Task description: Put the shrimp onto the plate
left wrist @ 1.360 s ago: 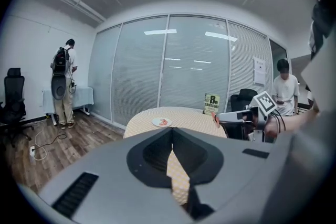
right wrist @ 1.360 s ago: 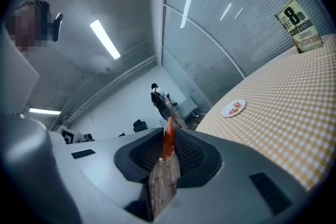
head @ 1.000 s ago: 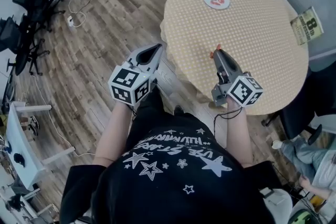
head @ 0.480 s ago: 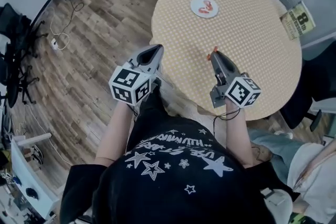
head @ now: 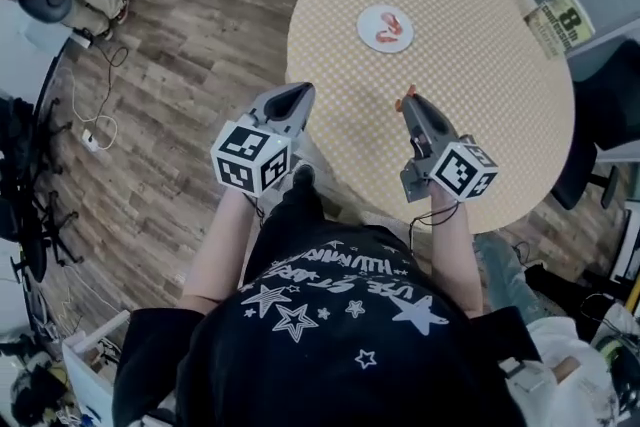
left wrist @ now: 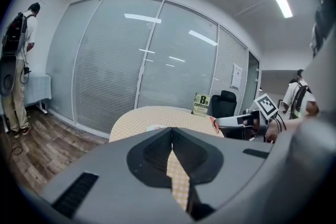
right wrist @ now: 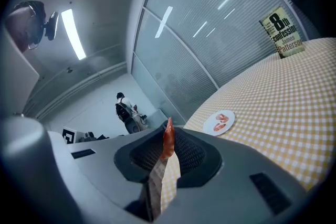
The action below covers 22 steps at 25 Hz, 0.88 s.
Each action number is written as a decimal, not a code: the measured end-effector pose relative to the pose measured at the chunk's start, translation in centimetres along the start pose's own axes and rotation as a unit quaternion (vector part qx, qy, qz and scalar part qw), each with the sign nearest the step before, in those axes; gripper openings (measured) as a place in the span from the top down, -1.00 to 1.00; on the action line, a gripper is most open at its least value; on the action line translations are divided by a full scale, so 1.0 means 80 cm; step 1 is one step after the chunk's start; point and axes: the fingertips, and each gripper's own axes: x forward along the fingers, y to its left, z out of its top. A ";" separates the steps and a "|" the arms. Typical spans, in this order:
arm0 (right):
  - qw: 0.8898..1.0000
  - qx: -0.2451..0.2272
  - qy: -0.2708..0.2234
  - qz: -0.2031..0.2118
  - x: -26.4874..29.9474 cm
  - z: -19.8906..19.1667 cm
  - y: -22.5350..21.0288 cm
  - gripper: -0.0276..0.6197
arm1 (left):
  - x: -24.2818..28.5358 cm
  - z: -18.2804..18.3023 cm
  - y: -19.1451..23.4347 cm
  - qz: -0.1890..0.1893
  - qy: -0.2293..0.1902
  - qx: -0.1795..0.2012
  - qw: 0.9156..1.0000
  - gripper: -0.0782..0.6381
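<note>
**One shrimp pinched, plate waiting across the table**

The right gripper (right wrist: pixel 168 136) has its jaws clamped on a small orange shrimp (right wrist: pixel 167 140), which stands up between the tips with one end poking above them. From above, that gripper (head: pixel 408 101) hangs over the near part of the round checked table (head: pixel 480 85), and the shrimp (head: pixel 404 100) shows as a red speck at its nose. The left gripper (left wrist: pixel 171 131) has its jaws pressed together on nothing, and it sits off the table's edge (head: pixel 300 93).

The white plate (head: pixel 366 27) lies well ahead of the right gripper, a little to its left, with other shrimp (head: pixel 387 31) already on it. To my eye the job now is the carry: keep the squeeze steady, travel forward over the cloth, come down low over a bare patch of plate (right wrist: pixel 212 129) beside the pieces (right wrist: pixel 223 119) there, and only then let the jaws part, so the shrimp doesn't bounce or roll off the rim.

At the far edge stands a book (right wrist: pixel 282 34) whose cover reads "8th confession" and "James Patterson".
</note>
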 end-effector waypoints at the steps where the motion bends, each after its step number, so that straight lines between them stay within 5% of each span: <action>1: 1.000 0.000 -0.006 -0.004 0.012 0.004 0.005 0.69 | 0.003 0.005 0.011 -0.007 0.002 0.001 1.000 0.76; 12: 0.996 0.010 -0.047 -0.069 0.090 0.016 0.018 0.69 | 0.047 0.030 0.084 -0.101 0.022 0.021 0.994 0.76; 22: 0.995 0.037 -0.058 -0.076 0.077 0.018 -0.011 0.69 | 0.096 0.030 0.049 -0.127 0.042 0.039 0.990 0.76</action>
